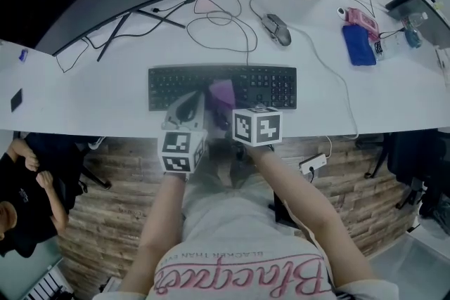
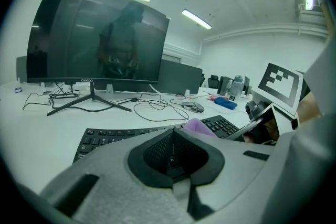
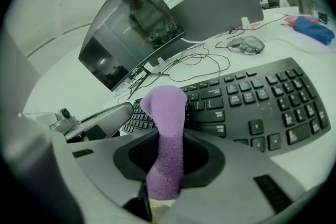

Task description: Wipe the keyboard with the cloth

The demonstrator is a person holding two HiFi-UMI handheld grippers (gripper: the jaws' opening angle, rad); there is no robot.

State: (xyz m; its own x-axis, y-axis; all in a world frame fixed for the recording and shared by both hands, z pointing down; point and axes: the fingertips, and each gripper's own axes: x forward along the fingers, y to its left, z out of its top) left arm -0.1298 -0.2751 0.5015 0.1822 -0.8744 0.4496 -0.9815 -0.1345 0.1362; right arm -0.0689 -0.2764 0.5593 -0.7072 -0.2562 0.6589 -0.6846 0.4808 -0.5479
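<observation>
Grey plastic forms the left gripper, which sits over the near edge of the black keyboard, left of centre. Its jaws are pressed together with nothing between them. Just to its right, the purple cloth lies over the middle keys. The right gripper pinches this cloth. Its jaws clamp the lower part, and the free end projects forward as a rounded lobe. No view shows whether the lobe touches the keys.

Recommended procedure for the wipe:
- Lower the right gripper until only the lobe presses lightly on the key tops.
- Keep the jaw tips clear of the keys.
- Draw the cloth along each row, not across it, so that it does not snag.
- If the keyboard slides on the white desk, brace its frame with the left gripper.
- Stop each stroke short of the number pad's right edge, where a white cable runs close.

The cloth is uniform lilac with a fleecy, napped surface. It is bunched into a narrow, thick roll that is likely to flex under load.
</observation>
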